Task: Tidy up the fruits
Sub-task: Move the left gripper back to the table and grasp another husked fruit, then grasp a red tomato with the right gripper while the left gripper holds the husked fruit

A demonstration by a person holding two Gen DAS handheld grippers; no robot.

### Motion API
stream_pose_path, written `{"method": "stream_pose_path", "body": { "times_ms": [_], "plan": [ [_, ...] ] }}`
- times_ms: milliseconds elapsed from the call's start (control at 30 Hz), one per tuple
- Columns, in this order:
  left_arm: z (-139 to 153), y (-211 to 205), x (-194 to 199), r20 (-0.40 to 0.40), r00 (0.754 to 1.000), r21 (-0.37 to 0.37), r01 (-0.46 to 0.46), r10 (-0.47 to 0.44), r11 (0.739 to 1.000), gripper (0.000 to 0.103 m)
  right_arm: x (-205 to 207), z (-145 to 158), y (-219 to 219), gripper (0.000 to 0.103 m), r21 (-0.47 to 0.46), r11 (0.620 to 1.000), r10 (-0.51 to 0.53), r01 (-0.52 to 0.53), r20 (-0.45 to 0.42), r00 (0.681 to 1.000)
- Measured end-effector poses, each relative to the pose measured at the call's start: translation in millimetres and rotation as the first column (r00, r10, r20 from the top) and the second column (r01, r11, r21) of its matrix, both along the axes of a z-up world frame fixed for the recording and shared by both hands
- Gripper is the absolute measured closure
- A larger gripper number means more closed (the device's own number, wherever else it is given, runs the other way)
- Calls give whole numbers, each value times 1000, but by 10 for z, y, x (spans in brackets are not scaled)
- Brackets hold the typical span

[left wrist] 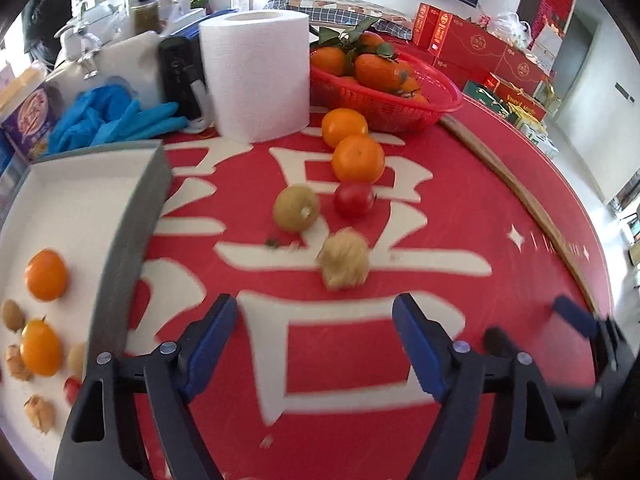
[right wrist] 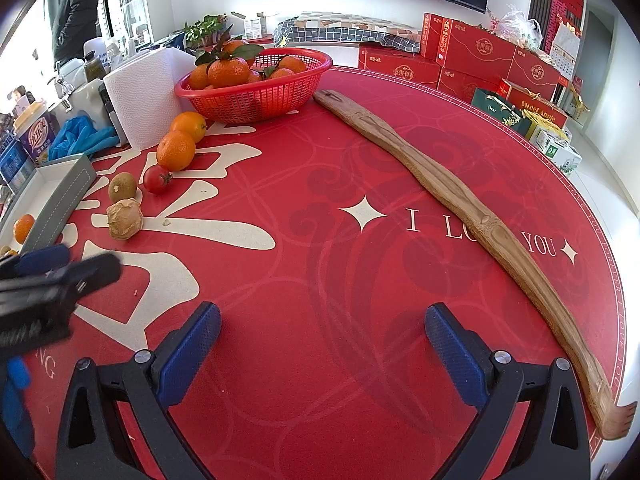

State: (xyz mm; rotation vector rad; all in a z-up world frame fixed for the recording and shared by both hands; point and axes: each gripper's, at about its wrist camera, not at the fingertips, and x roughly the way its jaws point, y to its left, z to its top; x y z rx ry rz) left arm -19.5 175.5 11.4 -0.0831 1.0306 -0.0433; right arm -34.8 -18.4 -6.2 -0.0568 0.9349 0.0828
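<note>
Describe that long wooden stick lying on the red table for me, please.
The wooden stick is a long, slim, wavy brown piece with visible grain, like carved bamboo root. It lies flat on the red tablecloth, running from beside the red basket towards the table's near right edge, ending in a curled, comb-like tip. Nothing grips it.

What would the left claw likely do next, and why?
Probably ease forward onto the papery husked fruit. The left gripper is open and empty, and that fruit lies nearest, straight ahead of its fingers. Several fruits already lie in the white tray, while this one, the kiwi, tomato and two oranges are on the red mat.
</note>
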Motion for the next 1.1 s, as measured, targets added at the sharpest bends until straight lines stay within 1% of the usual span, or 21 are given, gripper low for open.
{"method": "stream_pose_path", "body": {
  "times_ms": [133,167,233,267,300,333,367,467,567,667,767,933,1000,1100],
  "plan": [
    [-10,-99,155,9,1000,40,-18,18,999,22,0,-1,-1,1,0,1000,0,0,0,1000],
    [-11,-108,178,10,1000,48,-24,23,999,25,-5,3,0,1,0,1000,0,0,0,1000],
    [-7,-142,198,17,999,73,-32,31,997,35,0,-2,0,1,0,1000,0,0,0,1000],
    [-4,-156,202,25,999,91,-33,31,995,44,0,-2,0,0,0,1000,0,0,0,1000],
    [0,-154,197,30,999,87,-29,27,996,55,-3,0,0,0,0,1000,0,0,0,1000],
    [5,-150,193,34,999,89,-28,25,996,63,0,-3,0,1,0,1000,0,0,0,1000],
    [7,-142,183,37,999,93,-26,22,995,77,-5,1,1,1,0,1000,0,0,0,1000],
    [6,-76,95,46,999,84,-27,23,996,77,-5,2,0,0,-1,1000,0,0,0,1000],
    [-17,-10,-148,77,997,113,-24,15,993,76,0,-4,2,1,0,1000,0,0,0,1000],
    [-34,71,-373,101,995,116,-28,16,993,76,13,-5,10,1,-2,1000,5,-5,0,1000],
    [-40,150,-518,115,993,113,-39,26,993,76,104,-22,126,1,-4,998,65,-65,-10,998],
    [-45,285,-657,133,990,101,-52,38,994,74,390,-28,551,1,-7,979,203,-203,-30,979],
    [-54,261,-665,142,989,100,-59,45,993,74,515,-34,706,1,-7,972,234,-234,-26,972],
    [-53,277,-676,142,989,90,-60,47,994,74,665,-45,886,1,-5,967,254,-254,-21,967]
  ]
}}
